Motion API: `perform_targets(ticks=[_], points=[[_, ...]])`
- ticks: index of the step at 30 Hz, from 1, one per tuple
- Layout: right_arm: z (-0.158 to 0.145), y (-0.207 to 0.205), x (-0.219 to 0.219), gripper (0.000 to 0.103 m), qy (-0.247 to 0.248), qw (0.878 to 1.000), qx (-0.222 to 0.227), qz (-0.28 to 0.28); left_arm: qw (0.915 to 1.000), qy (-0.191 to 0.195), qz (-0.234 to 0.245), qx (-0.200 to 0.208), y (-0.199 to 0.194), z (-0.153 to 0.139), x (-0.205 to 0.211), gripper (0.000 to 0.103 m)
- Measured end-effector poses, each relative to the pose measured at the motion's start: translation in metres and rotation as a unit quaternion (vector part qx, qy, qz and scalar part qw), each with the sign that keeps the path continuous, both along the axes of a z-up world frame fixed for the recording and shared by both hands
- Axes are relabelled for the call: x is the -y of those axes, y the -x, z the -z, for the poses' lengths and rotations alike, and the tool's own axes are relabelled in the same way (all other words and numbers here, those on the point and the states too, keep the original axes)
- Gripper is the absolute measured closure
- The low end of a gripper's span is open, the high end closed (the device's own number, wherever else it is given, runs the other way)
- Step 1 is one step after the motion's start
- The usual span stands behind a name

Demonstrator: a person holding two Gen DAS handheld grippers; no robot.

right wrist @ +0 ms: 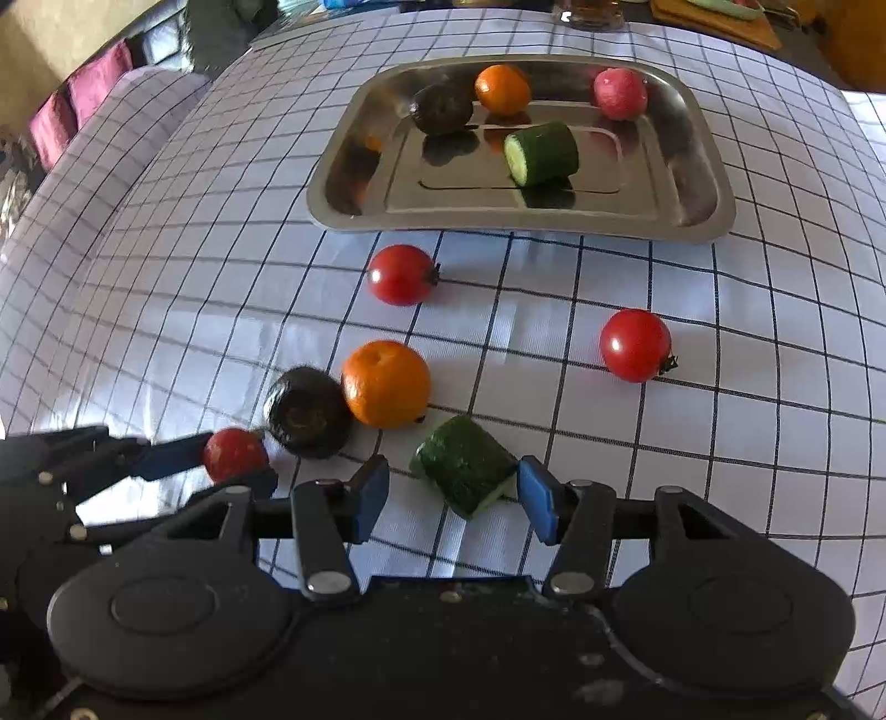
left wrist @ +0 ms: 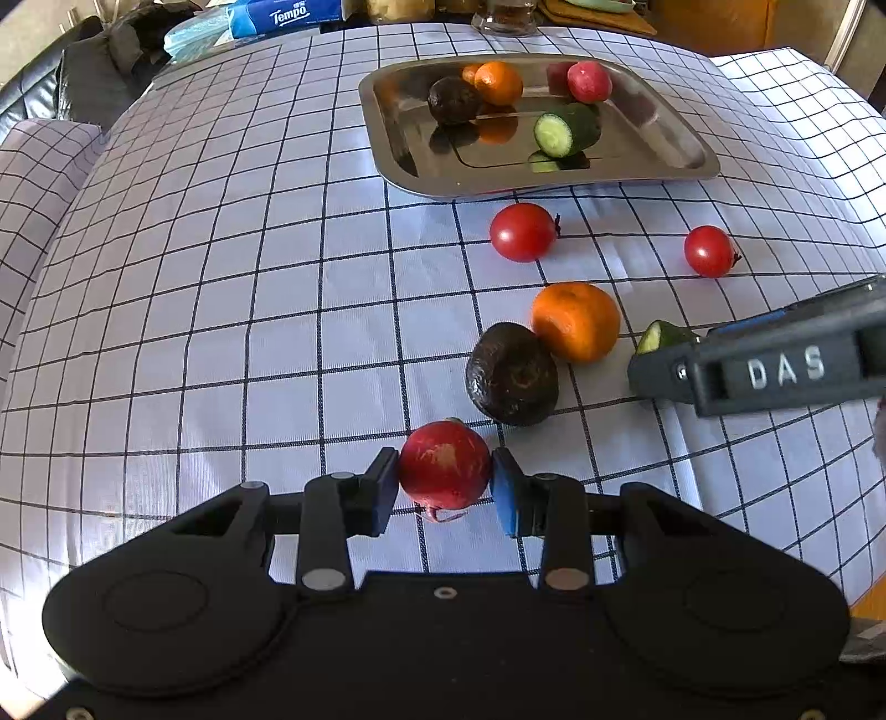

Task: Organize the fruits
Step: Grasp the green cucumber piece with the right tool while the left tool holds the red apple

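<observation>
My left gripper [left wrist: 444, 483] is shut on a red radish [left wrist: 444, 468], low over the checked cloth. The same radish [right wrist: 235, 454] shows at the left of the right wrist view. My right gripper [right wrist: 451, 495] is open, its blue pads on either side of a cut cucumber piece [right wrist: 465, 465] lying on the cloth; the left pad stands clear of it. Beside them lie an avocado [left wrist: 512, 374], an orange [left wrist: 576, 321] and two tomatoes [left wrist: 522, 231] [left wrist: 710, 251]. The steel tray [left wrist: 554, 185] farther back holds an avocado, an orange, a radish and a cucumber piece [left wrist: 567, 130].
A blue tissue pack [left wrist: 288, 16] and a glass jar [left wrist: 506, 16] stand at the table's far edge, with a wooden board [right wrist: 720, 22] at the far right. A dark sofa [left wrist: 55, 94] lies beyond the left edge.
</observation>
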State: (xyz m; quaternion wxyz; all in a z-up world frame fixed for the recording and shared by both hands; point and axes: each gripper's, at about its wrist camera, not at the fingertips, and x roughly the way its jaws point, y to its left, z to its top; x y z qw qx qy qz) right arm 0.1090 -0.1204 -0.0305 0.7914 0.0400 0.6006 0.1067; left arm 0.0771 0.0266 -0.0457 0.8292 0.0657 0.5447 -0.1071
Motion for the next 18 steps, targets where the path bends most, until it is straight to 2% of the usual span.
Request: perform_targets(ticks=[3, 13, 14, 16, 18], points=[[0.0019, -0.0042, 0.0013, 0.047, -0.004, 1.000, -0.001, 0.018, 1.0000, 0.001, 0.000, 0.000, -0.0003, 0.0001, -0.0001, 0.058], [0.0052, -0.0029, -0.0050, 0.047, 0.019, 1.000, 0.004, 0.007, 1.0000, 0.000, -0.005, 0.001, -0.0040, 0.0017, 0.0007, 0.058], [0.0061, -0.0030, -0.0044, 0.048, 0.018, 1.000, 0.004, 0.009, 1.0000, 0.000, -0.006, 0.001, -0.0041, 0.0017, 0.0010, 0.058], [0.0077, -0.0033, -0.0032, 0.057, 0.024, 1.000, 0.007, 0.012, 1.0000, 0.000, -0.007, 0.000, -0.0039, 0.0017, 0.0009, 0.058], [0.0076, -0.0022, -0.0015, 0.058, 0.025, 1.000, 0.010, 0.010, 1.0000, 0.000, -0.008, 0.001, -0.0031, 0.0013, 0.0011, 0.058]])
